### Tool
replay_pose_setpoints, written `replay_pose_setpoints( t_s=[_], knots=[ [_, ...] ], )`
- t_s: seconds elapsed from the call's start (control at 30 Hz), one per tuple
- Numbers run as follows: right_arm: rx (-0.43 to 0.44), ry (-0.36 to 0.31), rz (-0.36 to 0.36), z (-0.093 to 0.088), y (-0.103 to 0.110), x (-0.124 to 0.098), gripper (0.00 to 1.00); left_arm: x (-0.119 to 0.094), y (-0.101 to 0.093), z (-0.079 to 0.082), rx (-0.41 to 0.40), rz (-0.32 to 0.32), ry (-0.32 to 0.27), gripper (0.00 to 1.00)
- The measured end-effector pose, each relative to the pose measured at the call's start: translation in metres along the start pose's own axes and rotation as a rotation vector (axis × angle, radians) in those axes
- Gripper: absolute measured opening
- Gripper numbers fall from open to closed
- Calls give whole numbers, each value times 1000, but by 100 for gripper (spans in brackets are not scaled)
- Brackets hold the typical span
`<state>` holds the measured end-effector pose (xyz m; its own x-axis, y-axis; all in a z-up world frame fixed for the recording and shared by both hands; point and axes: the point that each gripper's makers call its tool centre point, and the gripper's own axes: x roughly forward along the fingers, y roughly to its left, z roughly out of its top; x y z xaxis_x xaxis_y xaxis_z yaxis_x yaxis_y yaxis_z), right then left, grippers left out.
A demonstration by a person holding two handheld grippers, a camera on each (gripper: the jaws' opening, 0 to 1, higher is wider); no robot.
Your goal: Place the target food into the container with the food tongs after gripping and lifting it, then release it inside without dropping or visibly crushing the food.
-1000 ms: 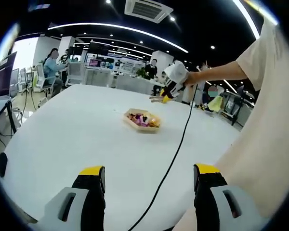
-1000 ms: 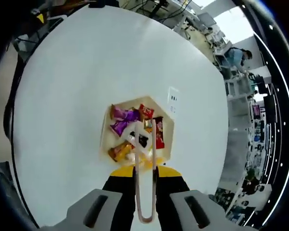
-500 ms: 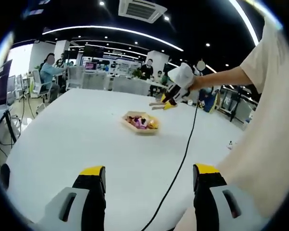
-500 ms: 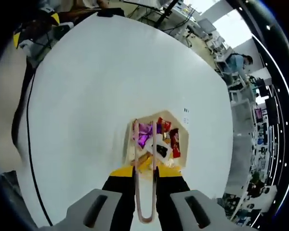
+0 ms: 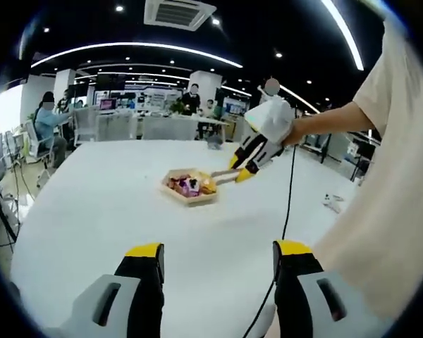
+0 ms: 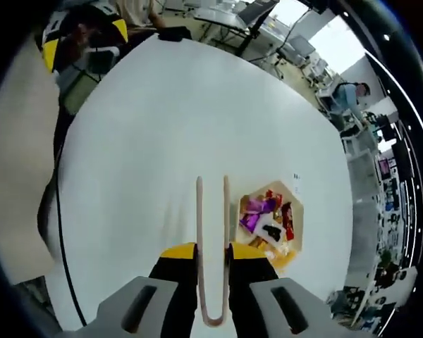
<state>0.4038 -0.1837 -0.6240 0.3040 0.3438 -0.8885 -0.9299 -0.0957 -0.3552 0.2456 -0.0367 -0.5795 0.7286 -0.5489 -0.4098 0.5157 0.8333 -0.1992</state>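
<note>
In the right gripper view the tongs [image 6: 211,232], clamped in the right gripper [image 6: 211,264], stand slightly parted and empty over bare worktop [image 6: 148,155]. The hexagonal container [image 6: 270,224] of bright wrapped snacks [image 6: 257,211] lies just right of the tips; the idle, open left gripper [image 5: 215,282] is well apart.

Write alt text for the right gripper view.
The right gripper holds pink food tongs, their open, empty tips over the bare white table. Beside the tips sits a hexagonal tray of wrapped snacks.
</note>
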Motion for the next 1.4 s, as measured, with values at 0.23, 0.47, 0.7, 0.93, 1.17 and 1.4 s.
replay_pose_setpoints(
  t_s=[0.23, 0.47, 0.7, 0.93, 1.17, 1.4],
  knots=[
    [47, -69, 13, 22, 25, -14, 14, 9, -8, 3, 57, -41, 18, 59],
    [60, -130, 56, 39, 51, -25, 14, 16, -14, 3, 137, -82, 45, 60],
    [46, -175, 93, 60, 72, -38, 15, 23, -23, 3, 208, -121, 65, 59],
    [49, -211, 138, 76, 88, -45, 15, 29, -34, 9, 253, -152, 55, 55],
    [22, -228, 170, 85, 100, -50, 16, 33, -48, 11, 308, -186, 50, 48],
    [10, -220, 178, 86, 101, -52, 16, 34, -53, 14, 327, -191, 39, 34]
  ],
)
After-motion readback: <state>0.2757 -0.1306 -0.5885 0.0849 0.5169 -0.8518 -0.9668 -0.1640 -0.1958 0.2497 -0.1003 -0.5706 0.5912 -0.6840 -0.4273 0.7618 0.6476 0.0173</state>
